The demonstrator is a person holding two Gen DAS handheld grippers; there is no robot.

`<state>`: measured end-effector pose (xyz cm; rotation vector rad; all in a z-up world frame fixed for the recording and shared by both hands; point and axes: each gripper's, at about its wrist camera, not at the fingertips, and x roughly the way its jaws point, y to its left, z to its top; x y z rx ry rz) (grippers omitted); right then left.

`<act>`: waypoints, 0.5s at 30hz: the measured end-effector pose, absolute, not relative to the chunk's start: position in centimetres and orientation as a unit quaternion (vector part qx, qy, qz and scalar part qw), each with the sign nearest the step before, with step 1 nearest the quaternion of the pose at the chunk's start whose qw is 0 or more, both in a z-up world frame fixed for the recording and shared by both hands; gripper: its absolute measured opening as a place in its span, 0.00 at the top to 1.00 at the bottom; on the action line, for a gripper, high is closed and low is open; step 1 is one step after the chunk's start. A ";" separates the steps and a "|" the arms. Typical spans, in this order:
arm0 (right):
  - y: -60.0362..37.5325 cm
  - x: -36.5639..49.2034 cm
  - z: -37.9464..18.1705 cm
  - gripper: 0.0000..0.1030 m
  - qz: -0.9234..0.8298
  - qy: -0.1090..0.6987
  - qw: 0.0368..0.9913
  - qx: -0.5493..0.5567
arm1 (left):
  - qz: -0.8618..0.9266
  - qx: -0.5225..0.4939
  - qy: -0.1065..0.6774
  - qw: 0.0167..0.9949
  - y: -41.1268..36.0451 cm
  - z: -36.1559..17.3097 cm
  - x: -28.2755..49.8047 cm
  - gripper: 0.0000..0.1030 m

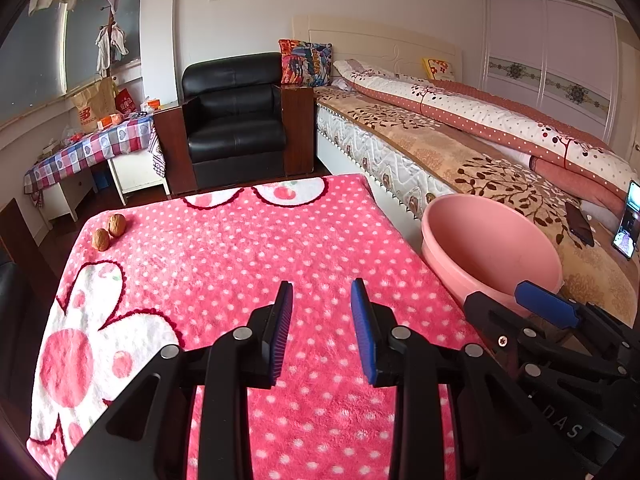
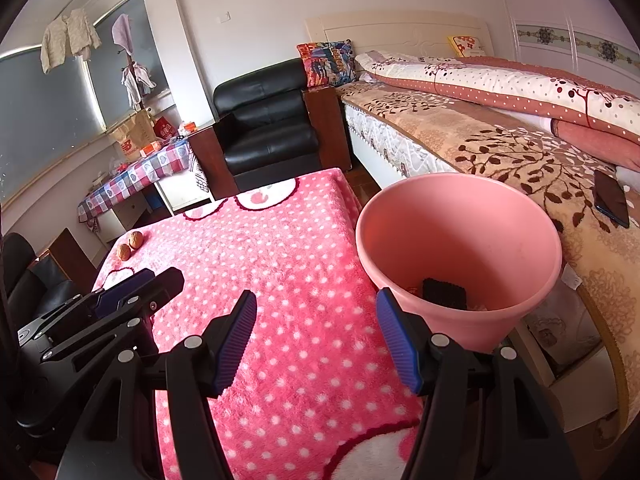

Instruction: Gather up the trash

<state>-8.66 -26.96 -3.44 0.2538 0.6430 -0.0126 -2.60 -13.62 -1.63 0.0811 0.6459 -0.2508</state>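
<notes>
Both hand-held grippers released | pink bin [image 2: 460, 240] right | walnuts [image 1: 109, 231] far-left

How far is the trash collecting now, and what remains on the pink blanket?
Done: the pink bin already holds a dark item at its bottom. In hand: nothing; the left gripper and the right gripper both have open, empty jaws above the blanket. Left: two walnuts lie at the blanket's far left corner, apart from both grippers.
</notes>
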 end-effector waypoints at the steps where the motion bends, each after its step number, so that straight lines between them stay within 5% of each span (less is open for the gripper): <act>1: -27.0 -8.7 -3.4 0.40 -0.006 0.315 0.941 0.124 | -0.122 0.040 0.317 0.940 -13.6 -1.7 -2.6 0.70; 15: -26.9 -8.6 -3.6 0.40 -0.005 0.317 0.940 0.125 | -0.120 0.040 0.318 0.940 -13.5 -1.8 -2.6 0.70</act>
